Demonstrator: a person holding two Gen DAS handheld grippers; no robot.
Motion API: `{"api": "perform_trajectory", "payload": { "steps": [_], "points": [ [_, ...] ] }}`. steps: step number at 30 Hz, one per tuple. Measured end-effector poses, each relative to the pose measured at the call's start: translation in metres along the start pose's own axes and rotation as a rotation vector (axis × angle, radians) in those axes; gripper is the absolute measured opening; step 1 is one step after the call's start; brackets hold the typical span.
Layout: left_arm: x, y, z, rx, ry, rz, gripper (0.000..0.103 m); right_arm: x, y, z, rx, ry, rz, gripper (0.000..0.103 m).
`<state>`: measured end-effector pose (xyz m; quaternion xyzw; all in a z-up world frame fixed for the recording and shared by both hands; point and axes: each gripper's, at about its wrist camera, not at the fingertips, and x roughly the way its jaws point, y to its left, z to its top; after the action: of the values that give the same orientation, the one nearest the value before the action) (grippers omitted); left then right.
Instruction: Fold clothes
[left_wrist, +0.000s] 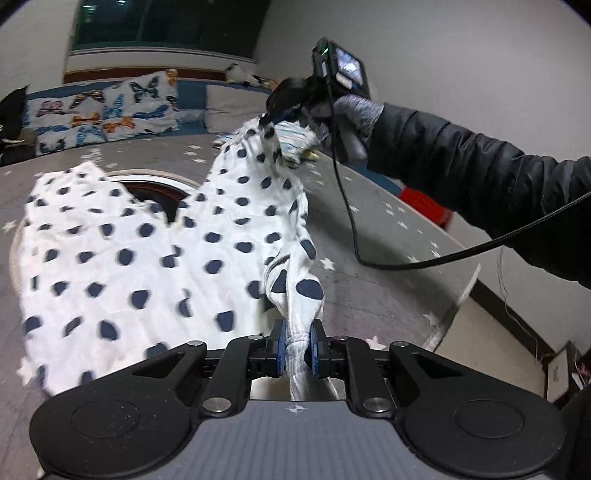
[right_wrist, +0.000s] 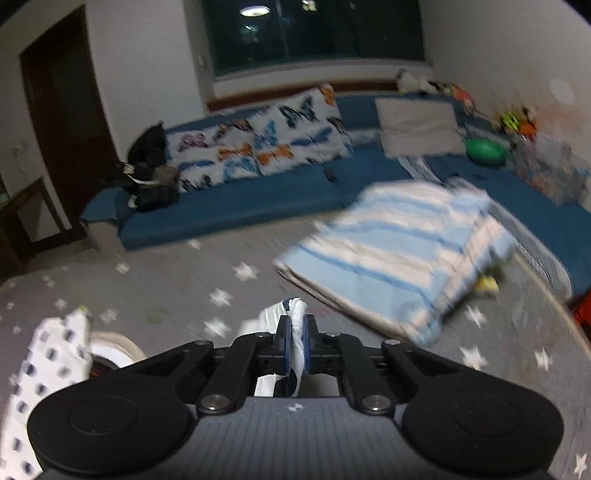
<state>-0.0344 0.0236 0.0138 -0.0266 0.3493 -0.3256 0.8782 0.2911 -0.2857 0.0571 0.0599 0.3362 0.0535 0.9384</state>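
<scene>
A white garment with dark blue dots (left_wrist: 147, 251) hangs stretched above the grey star-patterned surface (left_wrist: 369, 288). My left gripper (left_wrist: 298, 345) is shut on a bunched edge of it. My right gripper (left_wrist: 271, 123) is seen in the left wrist view, holding the far end of the same garment up. In the right wrist view the right gripper (right_wrist: 295, 339) is shut on a fold of the dotted garment (right_wrist: 297, 332); more of it hangs at the lower left (right_wrist: 40, 369).
A folded blue-and-white striped cloth (right_wrist: 399, 251) lies on the grey surface ahead. A blue sofa (right_wrist: 229, 206) with butterfly cushions (right_wrist: 258, 144) runs along the back. A round white-rimmed object (left_wrist: 155, 188) shows under the garment. A red thing (left_wrist: 428, 206) sits past the surface's right edge.
</scene>
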Motion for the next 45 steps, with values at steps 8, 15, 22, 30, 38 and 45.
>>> {"api": "perform_trajectory", "payload": {
  "steps": [8,15,22,30,38,45],
  "points": [
    [-0.054,0.032,-0.020,-0.144,-0.097,0.078,0.012,-0.005,0.109,0.046,-0.103,-0.053,0.081,0.006],
    [-0.090,0.063,-0.044,-0.266,-0.142,0.115,0.012,0.027,0.226,0.051,-0.182,-0.021,0.142,0.006],
    [-0.100,0.079,-0.057,-0.326,-0.148,0.138,0.012,0.056,0.317,0.028,-0.283,0.034,0.224,0.006],
    [-0.102,0.083,-0.061,-0.359,-0.148,0.164,0.013,0.084,0.363,0.002,-0.296,0.117,0.328,0.012],
    [-0.094,0.078,-0.055,-0.351,-0.145,0.162,0.022,0.051,0.347,0.002,-0.361,0.098,0.385,0.034],
    [-0.075,0.050,-0.040,-0.272,-0.135,0.111,0.044,-0.003,0.301,-0.007,-0.441,0.073,0.375,0.048]
  ]
}}
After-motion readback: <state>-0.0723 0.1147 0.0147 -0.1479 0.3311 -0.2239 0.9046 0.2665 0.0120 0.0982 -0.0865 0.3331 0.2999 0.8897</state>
